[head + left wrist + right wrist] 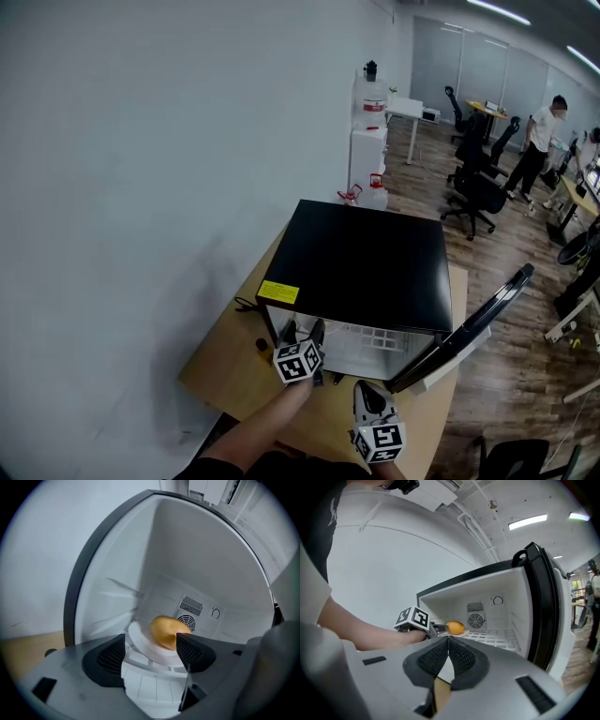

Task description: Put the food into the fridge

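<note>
The left claw [150, 652] is released, its jaws wide apart and pressing on nothing. Just beyond them the food [165, 629], a rounded yellow piece, lies on a white plate [138, 641] on the shelf [497, 638] inside the fridge [366, 262]. The right claw [448, 641] is clenched and empty, above the desk [230, 361], facing the open fridge.

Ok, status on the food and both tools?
Left tool open at white round plate. Right tool shut, empty. Yellow-orange rounded food on plate inside open black fridge. Nothing blocking.
</note>
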